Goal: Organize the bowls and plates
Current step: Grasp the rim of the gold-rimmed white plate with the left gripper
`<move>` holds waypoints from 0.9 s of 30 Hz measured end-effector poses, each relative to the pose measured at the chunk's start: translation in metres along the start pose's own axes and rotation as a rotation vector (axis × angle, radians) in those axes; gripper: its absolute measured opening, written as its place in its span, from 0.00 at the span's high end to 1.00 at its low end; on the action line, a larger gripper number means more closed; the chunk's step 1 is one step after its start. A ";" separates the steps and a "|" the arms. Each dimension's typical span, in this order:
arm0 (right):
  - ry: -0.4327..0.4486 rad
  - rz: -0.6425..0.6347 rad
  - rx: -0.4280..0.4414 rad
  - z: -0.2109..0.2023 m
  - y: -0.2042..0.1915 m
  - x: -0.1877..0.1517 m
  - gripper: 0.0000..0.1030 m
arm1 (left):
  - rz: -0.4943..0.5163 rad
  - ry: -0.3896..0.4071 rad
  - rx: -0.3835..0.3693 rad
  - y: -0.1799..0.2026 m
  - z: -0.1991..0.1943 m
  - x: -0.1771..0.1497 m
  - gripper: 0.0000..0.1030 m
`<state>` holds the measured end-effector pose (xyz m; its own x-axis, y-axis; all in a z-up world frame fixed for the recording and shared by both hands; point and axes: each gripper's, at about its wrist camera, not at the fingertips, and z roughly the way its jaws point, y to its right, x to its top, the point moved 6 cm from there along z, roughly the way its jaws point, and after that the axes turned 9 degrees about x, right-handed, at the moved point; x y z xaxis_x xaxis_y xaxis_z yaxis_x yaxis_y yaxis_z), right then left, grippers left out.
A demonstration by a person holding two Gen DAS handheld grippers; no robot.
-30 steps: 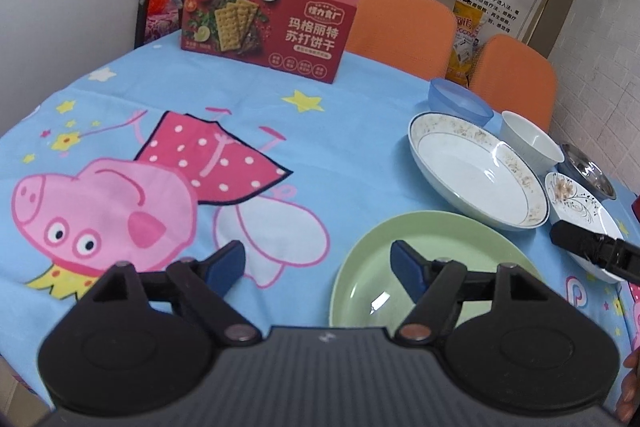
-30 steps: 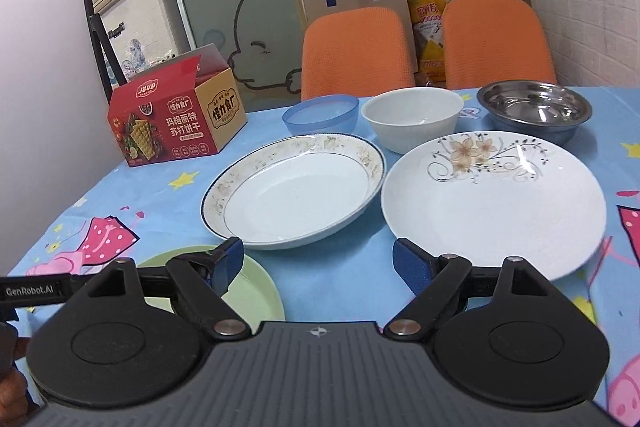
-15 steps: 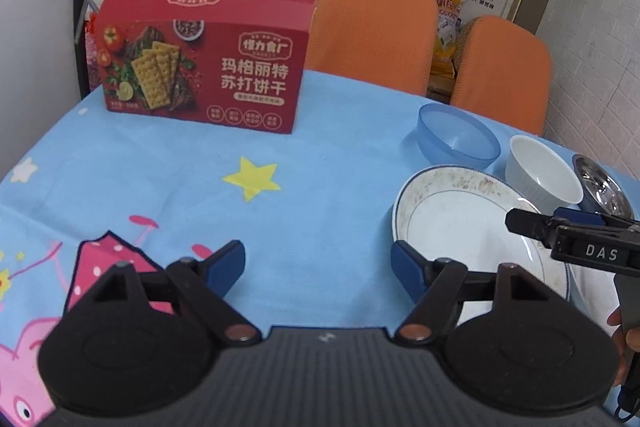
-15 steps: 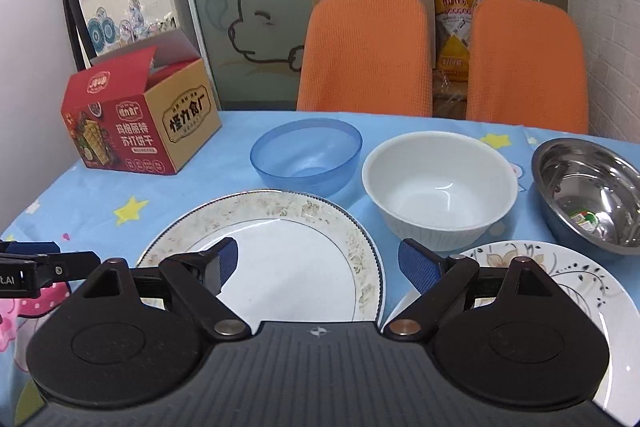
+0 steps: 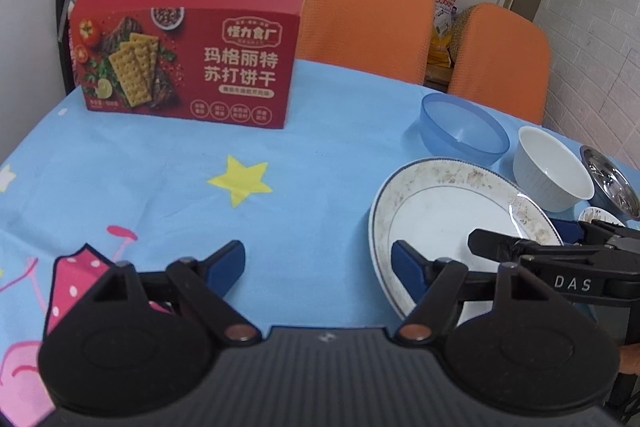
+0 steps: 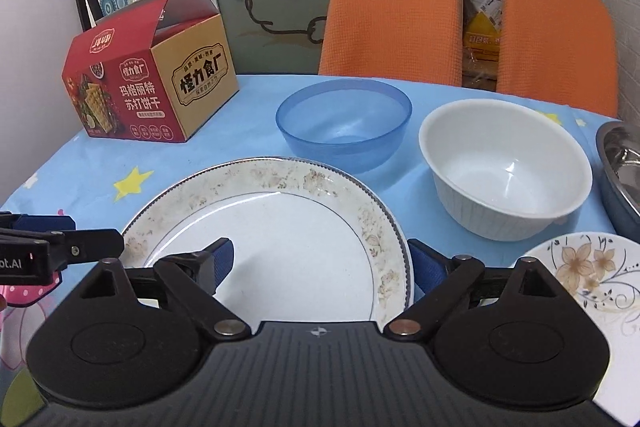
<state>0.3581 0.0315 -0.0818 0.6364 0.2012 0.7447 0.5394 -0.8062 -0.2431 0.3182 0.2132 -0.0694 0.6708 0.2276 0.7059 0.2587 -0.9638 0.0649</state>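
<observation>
A white plate with a brown-patterned rim [image 6: 280,227] lies on the blue tablecloth; it also shows in the left wrist view [image 5: 448,211]. My right gripper [image 6: 320,263] is open and empty, low over the plate's near part, its fingers straddling the right rim. My left gripper [image 5: 318,263] is open and empty over the cloth, at the plate's left rim. Behind the plate stand a blue plastic bowl [image 6: 344,121], a white bowl [image 6: 506,167] and a steel bowl [image 6: 620,171]. A floral plate [image 6: 592,279] lies at the right.
A red cracker box [image 5: 188,55] stands open at the back left of the table [image 5: 160,167]; it also shows in the right wrist view [image 6: 148,87]. Two orange chairs [image 6: 390,23] stand behind the table. The table's far edge runs just behind the bowls.
Both grippers have moved forward over the table. The green plate has dropped out of view. The patterned plate now lies right under the right gripper and beside the left one.
</observation>
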 end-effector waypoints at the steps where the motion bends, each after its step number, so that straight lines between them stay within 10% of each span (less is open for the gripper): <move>1: -0.001 -0.009 0.005 -0.001 -0.002 -0.002 0.00 | 0.002 -0.005 -0.014 0.003 0.002 0.000 0.28; 12: 0.023 -0.136 -0.026 0.003 -0.014 -0.013 0.00 | 0.109 -0.009 0.003 0.032 0.024 -0.004 0.34; 18: 0.023 -0.119 -0.021 0.005 -0.014 -0.011 0.00 | 0.122 -0.009 -0.036 0.045 0.021 -0.001 0.67; 27: 0.054 -0.067 -0.018 -0.002 -0.014 -0.002 0.00 | 0.104 -0.027 0.067 0.043 0.018 0.013 0.69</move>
<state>0.3483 0.0420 -0.0784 0.5683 0.2248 0.7915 0.5692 -0.8020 -0.1810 0.3504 0.1776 -0.0709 0.7147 0.1311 0.6871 0.2315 -0.9713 -0.0555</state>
